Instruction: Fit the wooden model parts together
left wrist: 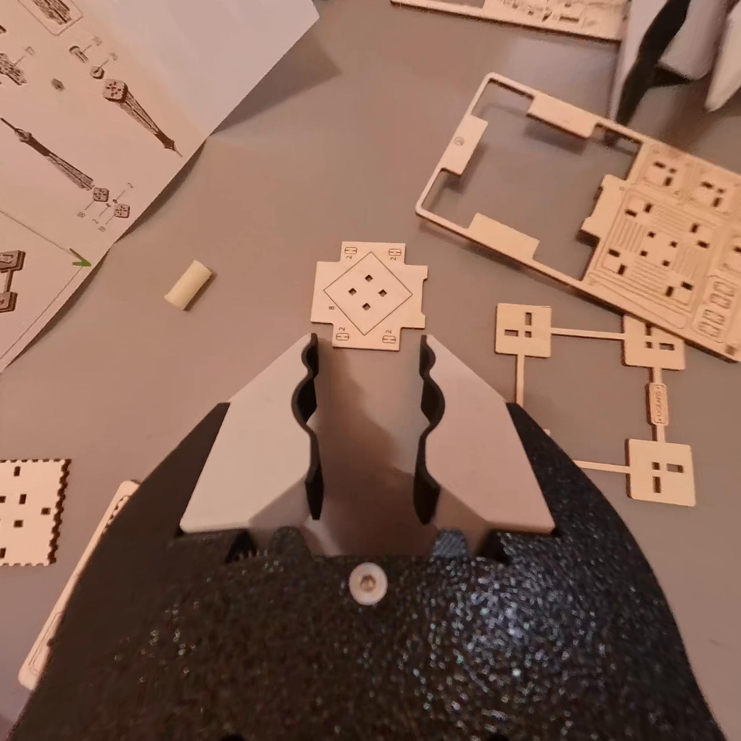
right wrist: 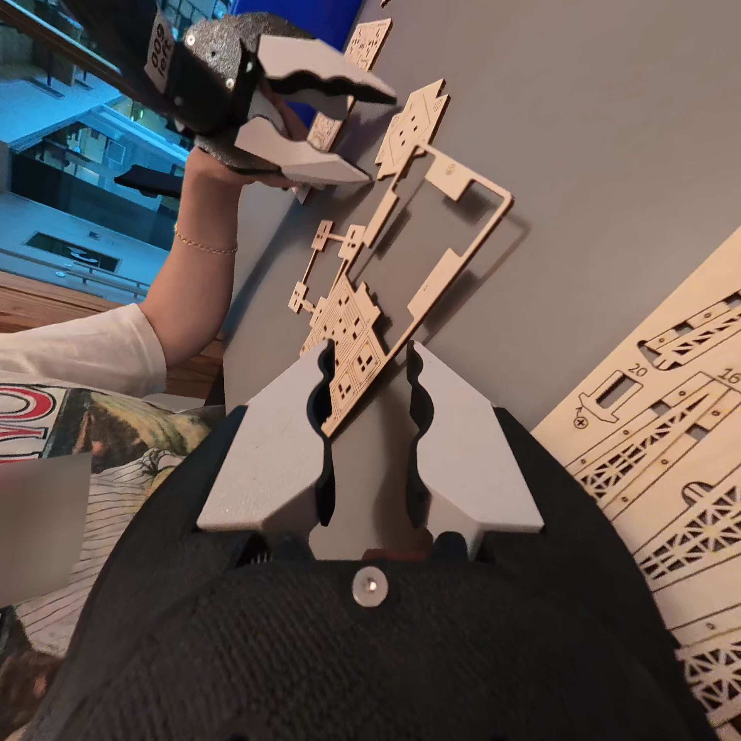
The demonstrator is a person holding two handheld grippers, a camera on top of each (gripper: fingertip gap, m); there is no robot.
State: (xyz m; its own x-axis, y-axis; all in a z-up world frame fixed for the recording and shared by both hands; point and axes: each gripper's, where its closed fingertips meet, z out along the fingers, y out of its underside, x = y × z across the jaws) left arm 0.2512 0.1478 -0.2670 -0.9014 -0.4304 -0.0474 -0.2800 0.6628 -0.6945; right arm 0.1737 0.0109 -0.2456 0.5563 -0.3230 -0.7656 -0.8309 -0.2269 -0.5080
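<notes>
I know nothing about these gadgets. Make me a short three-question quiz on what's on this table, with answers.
1. True or false: the left gripper is clamped on the cross-shaped wooden plate.
2. What pale little thing lies between the instruction sheet and that plate?
3. The right gripper points at: A) the wooden part sheet, B) a cup, C) a hammer.

Key
1. False: open, plate flat on the table just ahead.
2. A small cylinder.
3. A.
</notes>
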